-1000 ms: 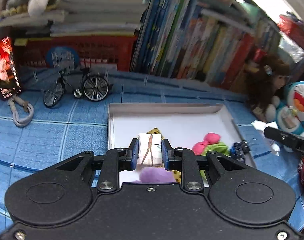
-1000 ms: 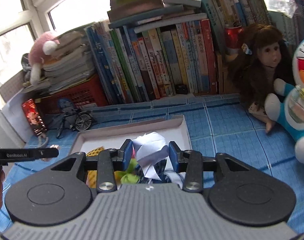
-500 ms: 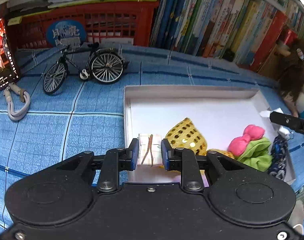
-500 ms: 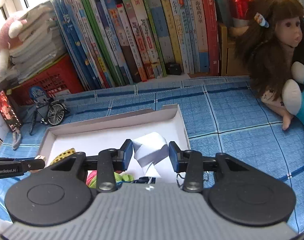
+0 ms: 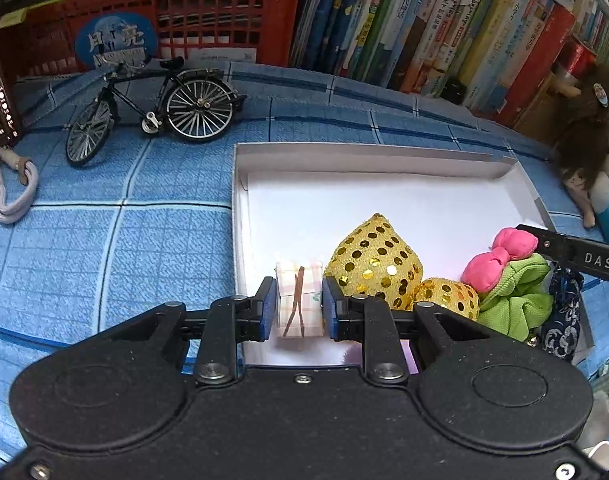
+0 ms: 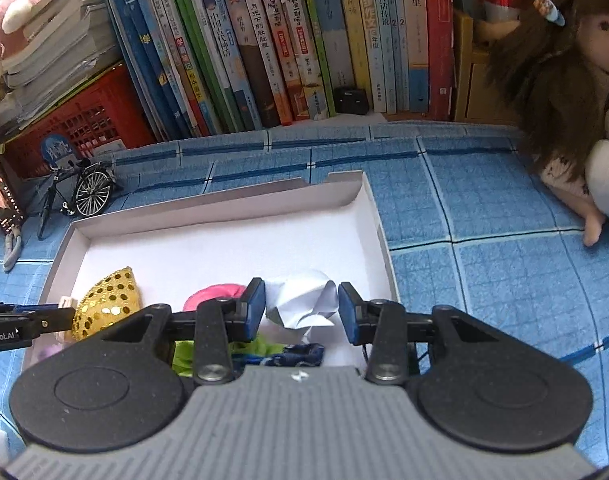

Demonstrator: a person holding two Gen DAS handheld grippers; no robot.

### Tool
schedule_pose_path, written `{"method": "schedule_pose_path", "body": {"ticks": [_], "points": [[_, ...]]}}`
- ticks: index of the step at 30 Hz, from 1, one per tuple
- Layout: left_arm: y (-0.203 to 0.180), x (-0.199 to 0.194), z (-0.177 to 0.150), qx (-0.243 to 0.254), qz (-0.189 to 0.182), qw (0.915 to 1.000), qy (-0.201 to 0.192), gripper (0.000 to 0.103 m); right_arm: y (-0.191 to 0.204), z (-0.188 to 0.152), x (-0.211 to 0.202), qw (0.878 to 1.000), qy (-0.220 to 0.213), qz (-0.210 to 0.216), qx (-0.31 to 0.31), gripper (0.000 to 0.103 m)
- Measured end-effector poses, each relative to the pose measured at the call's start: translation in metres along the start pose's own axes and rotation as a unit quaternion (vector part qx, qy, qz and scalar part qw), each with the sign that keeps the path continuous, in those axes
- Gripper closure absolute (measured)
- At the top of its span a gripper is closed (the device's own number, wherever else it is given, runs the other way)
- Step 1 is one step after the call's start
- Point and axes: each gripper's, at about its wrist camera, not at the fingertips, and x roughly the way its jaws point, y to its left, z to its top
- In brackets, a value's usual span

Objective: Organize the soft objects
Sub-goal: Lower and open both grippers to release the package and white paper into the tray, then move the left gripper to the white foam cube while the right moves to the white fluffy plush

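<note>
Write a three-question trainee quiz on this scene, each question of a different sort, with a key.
1. True or false: the left gripper holds a checked fabric square over the white box.
2. Multiple choice: the right gripper grips A) a model bicycle B) a crumpled white cloth C) a doll.
3. Fill in: the pink bow lies against the green ____.

Key: 1 true; 2 B; 3 scrunchie.

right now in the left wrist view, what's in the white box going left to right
checked cloth bundle held in the left gripper → big gold sequin pouch → small gold sequin pouch → pink bow → dark blue patterned cloth
</note>
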Motion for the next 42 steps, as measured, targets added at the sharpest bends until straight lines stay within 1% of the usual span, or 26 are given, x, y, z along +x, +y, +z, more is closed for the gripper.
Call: {"method": "schedule_pose_path", "body": {"ticks": [6,7,8,9,11,12,13,14,17,22,26,28,32,35,42], "points": [[-0.002,0.001,0.002,0.001,-0.006,1.0000,0.008,0.080,0.000,0.000,-0.002,1.000,0.007,0.011,-0.001,0.056],[-0.001,0.000,0.003,0.000,-0.005,1.0000,0.007,0.077,-0.001,0.000,-0.002,1.000,0.006,0.014,0.000,0.056],[-0.001,-0.001,0.004,-0.001,-0.004,1.0000,0.006,0.071,-0.002,0.000,-0.003,1.000,0.006,0.015,0.001,0.055],[-0.001,-0.003,0.004,-0.002,-0.001,1.0000,0.003,0.067,-0.003,0.000,-0.003,1.000,0.005,0.016,0.003,0.055],[-0.001,-0.007,0.005,-0.001,0.001,1.0000,-0.003,0.056,-0.006,0.000,-0.006,1.000,0.003,0.019,0.010,0.051],[0.000,-0.009,0.005,-0.003,-0.007,1.0000,-0.005,0.054,-0.007,0.000,-0.008,1.000,0.002,0.022,0.014,0.048],[0.000,-0.012,0.005,-0.005,-0.012,0.9999,-0.005,0.049,-0.007,0.000,-0.011,1.000,-0.001,0.024,0.017,0.044],[-0.001,-0.015,0.005,-0.006,-0.015,0.9999,-0.006,0.046,-0.007,0.000,-0.014,1.000,-0.003,0.025,0.018,0.043],[-0.005,-0.024,0.003,0.002,-0.011,0.9998,-0.014,0.040,-0.005,0.001,-0.025,0.999,-0.010,0.029,0.018,0.042],[-0.014,-0.045,-0.002,0.015,-0.013,0.9994,-0.029,0.035,0.003,-0.001,-0.053,0.998,-0.032,0.045,0.013,0.039],[-0.019,-0.065,-0.009,0.018,-0.018,0.9987,-0.043,0.029,0.009,-0.007,-0.079,0.997,-0.053,0.055,-0.003,0.034],[-0.021,-0.076,-0.015,0.021,-0.021,0.9982,-0.051,0.028,0.012,-0.012,-0.093,0.996,-0.065,0.061,-0.011,0.030],[-0.026,-0.101,-0.034,0.039,-0.017,0.9959,-0.079,0.026,0.015,-0.026,-0.117,0.993,-0.084,0.076,-0.026,0.025],[-0.030,-0.116,-0.051,0.057,-0.019,0.9938,-0.093,0.025,0.015,-0.040,-0.133,0.991,-0.099,0.076,-0.041,0.022],[-0.027,-0.147,-0.088,0.063,-0.042,0.9893,-0.125,0.024,0.013,-0.073,-0.167,0.985,-0.136,0.081,-0.063,0.017]]}}
